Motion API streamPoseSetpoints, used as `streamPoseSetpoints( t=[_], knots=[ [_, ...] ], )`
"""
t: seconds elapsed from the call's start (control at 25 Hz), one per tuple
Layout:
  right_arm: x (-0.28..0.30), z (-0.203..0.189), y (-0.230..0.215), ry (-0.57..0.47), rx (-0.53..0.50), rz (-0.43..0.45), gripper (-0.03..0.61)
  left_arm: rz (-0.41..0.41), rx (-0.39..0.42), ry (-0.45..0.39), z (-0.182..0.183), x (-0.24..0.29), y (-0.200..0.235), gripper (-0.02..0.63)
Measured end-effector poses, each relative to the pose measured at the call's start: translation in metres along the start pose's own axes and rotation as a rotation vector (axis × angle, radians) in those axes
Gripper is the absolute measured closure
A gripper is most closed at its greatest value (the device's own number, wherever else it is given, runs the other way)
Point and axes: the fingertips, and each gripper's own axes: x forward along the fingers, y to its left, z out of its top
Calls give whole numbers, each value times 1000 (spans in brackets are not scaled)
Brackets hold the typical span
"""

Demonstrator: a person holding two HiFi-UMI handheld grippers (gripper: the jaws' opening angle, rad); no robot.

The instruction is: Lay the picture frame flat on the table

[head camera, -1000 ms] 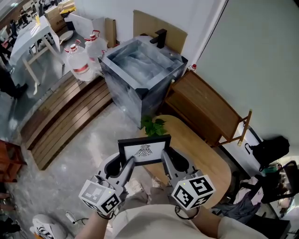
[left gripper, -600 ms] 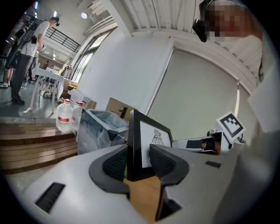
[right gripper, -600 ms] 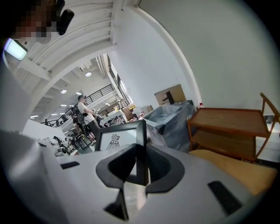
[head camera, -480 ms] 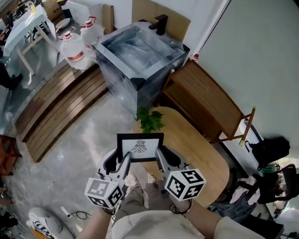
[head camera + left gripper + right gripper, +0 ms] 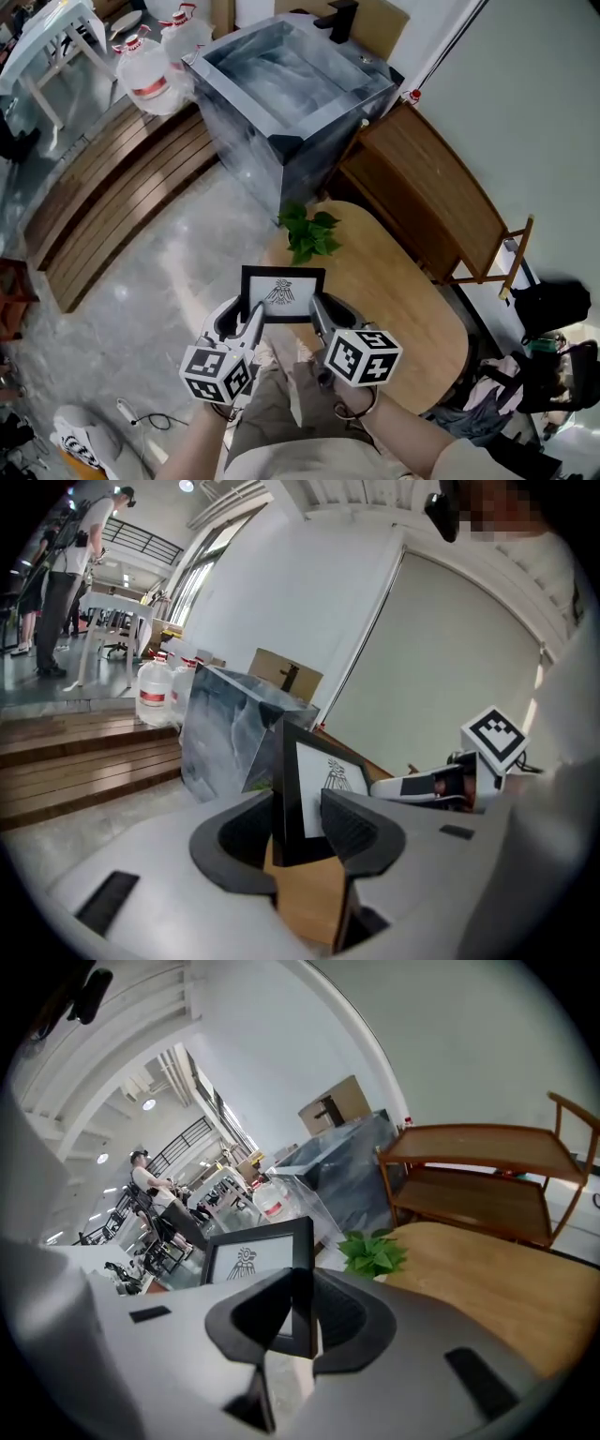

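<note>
**Both claws on the frame, upright over the near end of the table**

Hands: both forearms low in front of my body, marker cubes facing back at me, claws angled forward and down, side by side.

Left gripper (image 5: 242,321): jaws have just been opening; the left edge of the picture frame (image 5: 283,294) stands between them, pads on it.

Right gripper (image 5: 331,315): jaws closed narrow on the frame's right edge.

Frame: upright, print facing me, not flat. Wooden table (image 5: 403,300) shows below it; I cannot tell whether its bottom edge touches.

Just beyond the frame: small green plant (image 5: 307,230) on the table's far end, the only thing standing near.

Further: grey basin unit (image 5: 281,84) with black tap; wooden shelf rack (image 5: 431,197) to its right, beside the table.

Farthest left: water jugs (image 5: 141,70), wooden steps (image 5: 112,197).
</note>
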Motion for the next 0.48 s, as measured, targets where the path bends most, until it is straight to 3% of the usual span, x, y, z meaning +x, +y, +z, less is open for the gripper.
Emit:
streamPoseSetpoints(
  t=[0.48],
  knots=[
    [91,-91,-90,148,71,-98,526,-10,-78,157,-118,86,59,474]
  ],
)
